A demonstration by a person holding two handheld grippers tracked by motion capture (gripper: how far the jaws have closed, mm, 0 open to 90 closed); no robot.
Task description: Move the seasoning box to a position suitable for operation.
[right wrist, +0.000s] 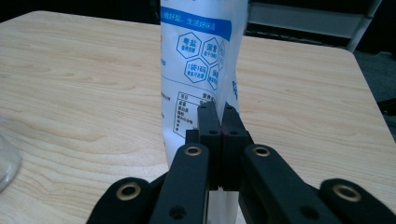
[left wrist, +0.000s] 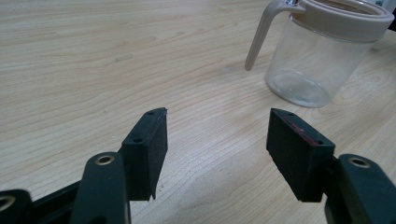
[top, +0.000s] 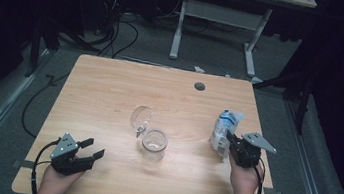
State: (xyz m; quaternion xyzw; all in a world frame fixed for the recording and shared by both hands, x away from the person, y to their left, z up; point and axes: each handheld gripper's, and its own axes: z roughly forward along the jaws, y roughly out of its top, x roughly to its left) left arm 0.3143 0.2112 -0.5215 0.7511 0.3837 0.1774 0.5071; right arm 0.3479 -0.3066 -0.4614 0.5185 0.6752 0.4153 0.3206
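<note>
A clear glass jar [top: 154, 144] with a beige rim stands at the table's middle, its round lid [top: 140, 117] tipped open behind it. In the left gripper view the jar [left wrist: 317, 56] sits ahead to the right. My left gripper [top: 94, 148] rests near the front left edge, open, with bare wood between its jaws [left wrist: 217, 126]. At the right, my right gripper [top: 230, 137] is shut on the lower edge of an upright white bag with blue print [top: 224, 126]. The right gripper view shows the jaws [right wrist: 217, 109] pinched together on the bag [right wrist: 196, 56].
The wooden table [top: 111, 84] has a cable hole [top: 199, 86] near its far edge. A sliver of the jar [right wrist: 4, 158] shows at the left of the right gripper view. Behind the table stand another desk's white legs [top: 178, 27] and floor cables [top: 117, 34].
</note>
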